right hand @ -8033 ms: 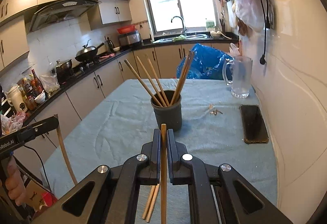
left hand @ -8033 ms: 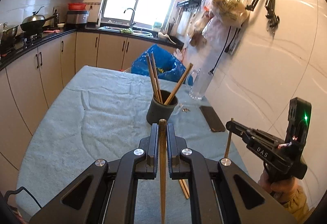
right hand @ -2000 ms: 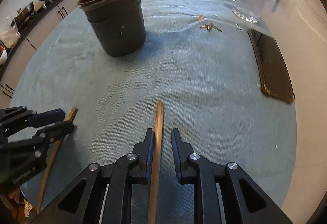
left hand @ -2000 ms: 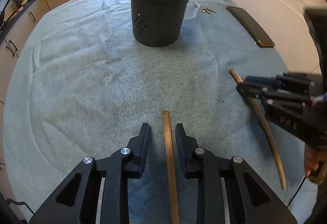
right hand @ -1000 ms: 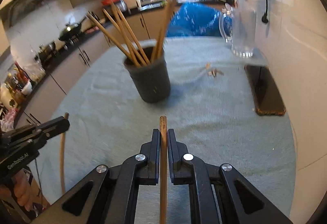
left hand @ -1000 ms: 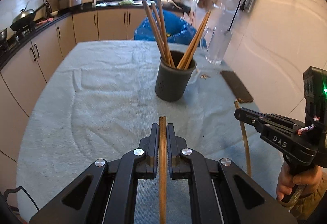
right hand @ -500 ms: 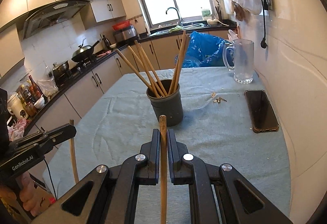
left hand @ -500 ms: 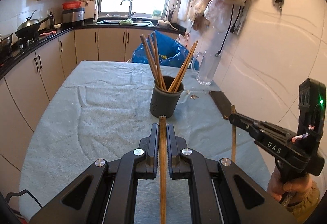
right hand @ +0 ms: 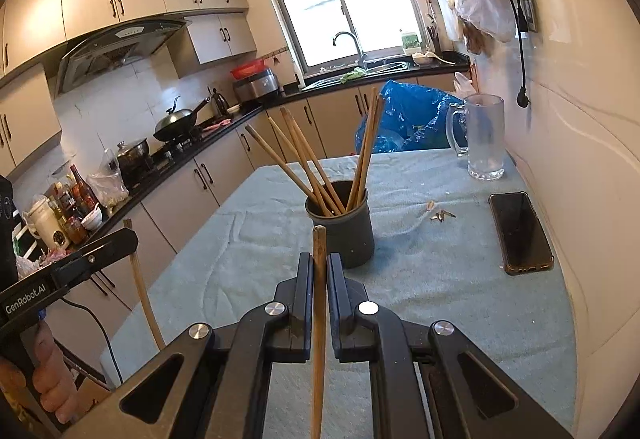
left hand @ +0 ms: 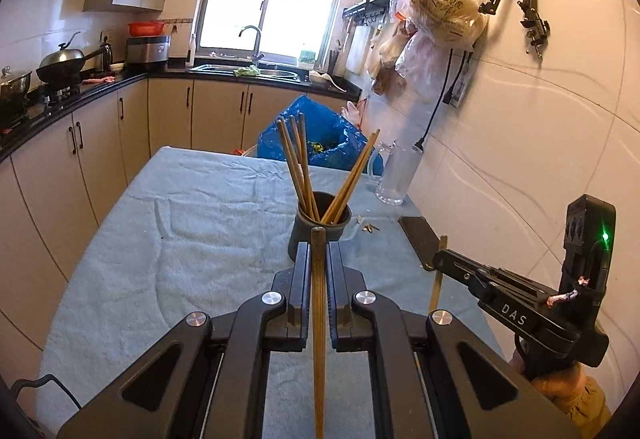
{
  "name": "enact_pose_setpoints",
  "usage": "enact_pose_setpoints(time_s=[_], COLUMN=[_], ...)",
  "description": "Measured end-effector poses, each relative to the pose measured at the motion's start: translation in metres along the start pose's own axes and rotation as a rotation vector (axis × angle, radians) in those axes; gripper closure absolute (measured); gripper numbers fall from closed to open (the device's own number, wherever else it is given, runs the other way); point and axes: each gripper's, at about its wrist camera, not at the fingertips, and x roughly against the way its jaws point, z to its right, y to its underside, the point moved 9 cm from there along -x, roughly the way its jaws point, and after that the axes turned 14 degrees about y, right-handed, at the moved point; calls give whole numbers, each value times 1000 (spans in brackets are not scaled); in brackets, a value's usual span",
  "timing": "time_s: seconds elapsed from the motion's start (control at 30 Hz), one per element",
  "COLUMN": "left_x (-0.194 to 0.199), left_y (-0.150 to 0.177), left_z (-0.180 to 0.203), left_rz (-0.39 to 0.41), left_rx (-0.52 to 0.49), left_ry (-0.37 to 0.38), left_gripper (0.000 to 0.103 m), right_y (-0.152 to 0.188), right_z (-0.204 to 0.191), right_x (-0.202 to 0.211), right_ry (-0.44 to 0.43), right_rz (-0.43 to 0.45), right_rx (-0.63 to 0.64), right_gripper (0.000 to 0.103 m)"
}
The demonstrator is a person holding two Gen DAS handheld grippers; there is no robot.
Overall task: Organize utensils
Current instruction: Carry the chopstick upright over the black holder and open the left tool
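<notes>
A dark round holder [left hand: 304, 229] [right hand: 346, 233] with several wooden chopsticks stands mid-table on the blue-grey cloth. My left gripper [left hand: 319, 253] is shut on a wooden chopstick [left hand: 319, 319], held above the table short of the holder; it also shows in the right wrist view [right hand: 132, 235]. My right gripper [right hand: 319, 263] is shut on another chopstick [right hand: 319, 319], also short of the holder, and shows in the left wrist view [left hand: 438, 259] at the right, its chopstick [left hand: 436, 279] upright.
A black phone [right hand: 520, 231] lies right of the holder. A glass mug [right hand: 482, 135] stands at the far right, near a few small metal bits [right hand: 440, 215]. A blue bag [right hand: 412, 115] sits beyond the table. The wall runs along the right; counters along the left.
Both grippers closed on chopsticks lying on the cloth and lifted them up. Over the last second both rose and drew back a little from the holder.
</notes>
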Motion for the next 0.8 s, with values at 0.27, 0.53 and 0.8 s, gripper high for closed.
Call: enact_pose_setpoints(time_s=[0.27, 0.53, 0.8], left_x=[-5, -16, -46], left_y=[-26, -88, -163], left_z=[0, -2, -1], left_rz=[46, 162, 306], left_rx=[-16, -35, -64], left_ry=[-5, -14, -51], left_gripper=[97, 97, 96], right_y=[-20, -83, -170], right_z=[2, 4, 1], right_x=[-1, -1, -7], right_ry=[-7, -4, 13], right_rz=[35, 145, 323], right_rx=[-8, -40, -101], right_gripper=[96, 96, 96])
